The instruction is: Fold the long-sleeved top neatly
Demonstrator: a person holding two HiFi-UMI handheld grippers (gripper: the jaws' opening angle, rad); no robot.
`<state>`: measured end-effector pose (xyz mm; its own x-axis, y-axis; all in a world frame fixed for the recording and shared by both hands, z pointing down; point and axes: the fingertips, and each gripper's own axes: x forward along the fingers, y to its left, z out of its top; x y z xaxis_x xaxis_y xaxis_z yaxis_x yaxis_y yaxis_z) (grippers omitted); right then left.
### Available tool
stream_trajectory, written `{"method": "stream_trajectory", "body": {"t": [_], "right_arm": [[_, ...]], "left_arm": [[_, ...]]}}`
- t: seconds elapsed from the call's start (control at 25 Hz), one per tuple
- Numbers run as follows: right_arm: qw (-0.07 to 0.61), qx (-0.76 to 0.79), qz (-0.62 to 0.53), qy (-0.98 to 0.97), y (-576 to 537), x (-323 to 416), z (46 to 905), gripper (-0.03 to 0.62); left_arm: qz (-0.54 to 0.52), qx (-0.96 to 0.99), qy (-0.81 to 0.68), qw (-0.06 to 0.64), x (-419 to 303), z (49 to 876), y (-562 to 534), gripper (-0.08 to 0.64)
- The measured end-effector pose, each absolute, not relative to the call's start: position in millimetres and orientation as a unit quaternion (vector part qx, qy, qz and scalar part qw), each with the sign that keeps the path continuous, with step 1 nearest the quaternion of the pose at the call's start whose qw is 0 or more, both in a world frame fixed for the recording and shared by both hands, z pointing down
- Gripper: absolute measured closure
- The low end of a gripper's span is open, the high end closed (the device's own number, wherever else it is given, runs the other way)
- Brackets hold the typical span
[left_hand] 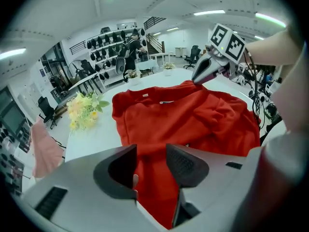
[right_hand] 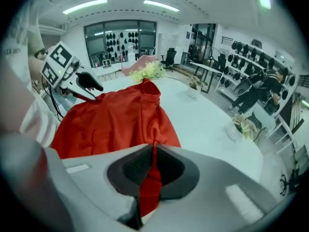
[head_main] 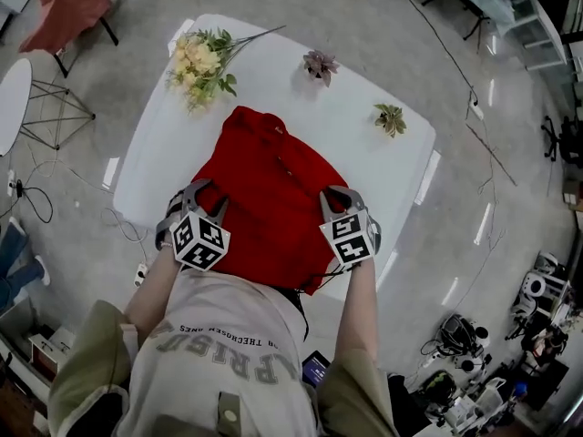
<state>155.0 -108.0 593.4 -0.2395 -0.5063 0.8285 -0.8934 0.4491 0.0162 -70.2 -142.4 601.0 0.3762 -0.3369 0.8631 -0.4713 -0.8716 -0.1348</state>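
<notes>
One grip only: my right gripper (right_hand: 153, 151) has jaws clenched on the red top (head_main: 264, 194) at the near edge of the table (head_main: 364, 167), my left gripper (left_hand: 151, 154) has jaws released astride it, so a lopsided pull may drag it off.

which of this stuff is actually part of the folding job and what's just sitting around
In the job: red long-sleeved top; right gripper, shut on its fabric; left gripper, jaws apart; white table under it.
Lying about: yellow flower bouquet; small purplish plant; small green plant.
</notes>
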Motion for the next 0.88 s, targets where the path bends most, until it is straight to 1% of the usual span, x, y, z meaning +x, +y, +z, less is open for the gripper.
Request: {"method": "stream_trajectory", "body": {"t": [0.12,0.28,0.52,0.68,0.88], "right_arm": [[0.384,0.482,0.226,-0.754,-117.3,178.5,572.4,0.568],[0.381,0.509,0.199,-0.746,-136.1,218.6,553.3,0.568],[0.43,0.521,0.146,-0.723,-163.9,275.7,543.3,0.568],[0.456,0.517,0.156,-0.707,-178.2,305.0,565.4,0.568],[0.472,0.505,0.207,-0.692,-187.5,320.1,615.8,0.568]], "left_arm": [[0.509,0.822,-0.248,0.062,-64.8,602.1,-131.3,0.37],[0.507,0.82,-0.258,0.062,-52.9,598.4,-121.4,0.37],[0.513,0.811,-0.275,0.062,-40.4,596.7,-105.9,0.37],[0.523,0.8,-0.285,0.072,-40.1,600.5,-94.5,0.37],[0.53,0.788,-0.302,0.083,-45.3,600.8,-80.0,0.37]]}}
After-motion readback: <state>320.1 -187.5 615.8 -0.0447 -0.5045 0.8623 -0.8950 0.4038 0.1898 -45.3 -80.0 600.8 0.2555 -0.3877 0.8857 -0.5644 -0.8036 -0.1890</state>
